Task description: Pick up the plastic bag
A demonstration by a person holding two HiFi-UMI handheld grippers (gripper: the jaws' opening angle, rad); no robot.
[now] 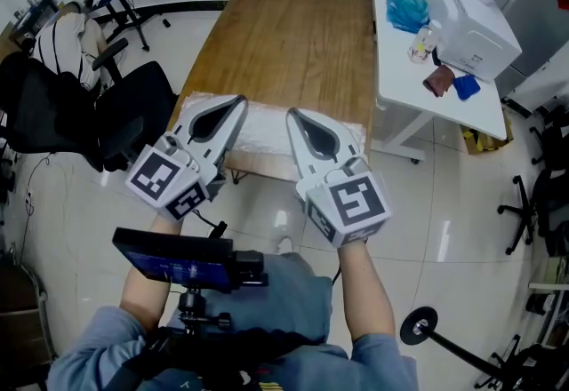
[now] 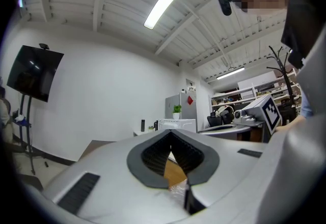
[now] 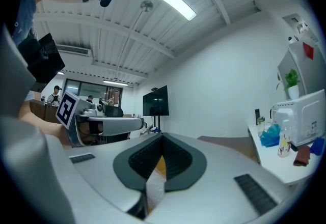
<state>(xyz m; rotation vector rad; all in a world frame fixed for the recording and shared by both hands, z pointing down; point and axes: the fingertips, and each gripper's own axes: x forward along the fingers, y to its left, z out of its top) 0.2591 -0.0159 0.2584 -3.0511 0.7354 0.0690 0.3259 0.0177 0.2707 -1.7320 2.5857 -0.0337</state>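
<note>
Above bag point(image 1: 263, 137), left gripper point(image 1: 236, 102), right gripper point(image 1: 294, 115) closed

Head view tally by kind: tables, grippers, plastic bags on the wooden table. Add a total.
Tables: 2 (wooden table, white desk)
Grippers: 2 (left gripper, right gripper)
Plastic bags: 1 (plastic bag, at the wooden table's near edge)
Total: 5

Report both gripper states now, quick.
Left hand-held gripper: closed, nothing held.
Right hand-held gripper: closed, nothing held; the plastic bag lies on the table.
</note>
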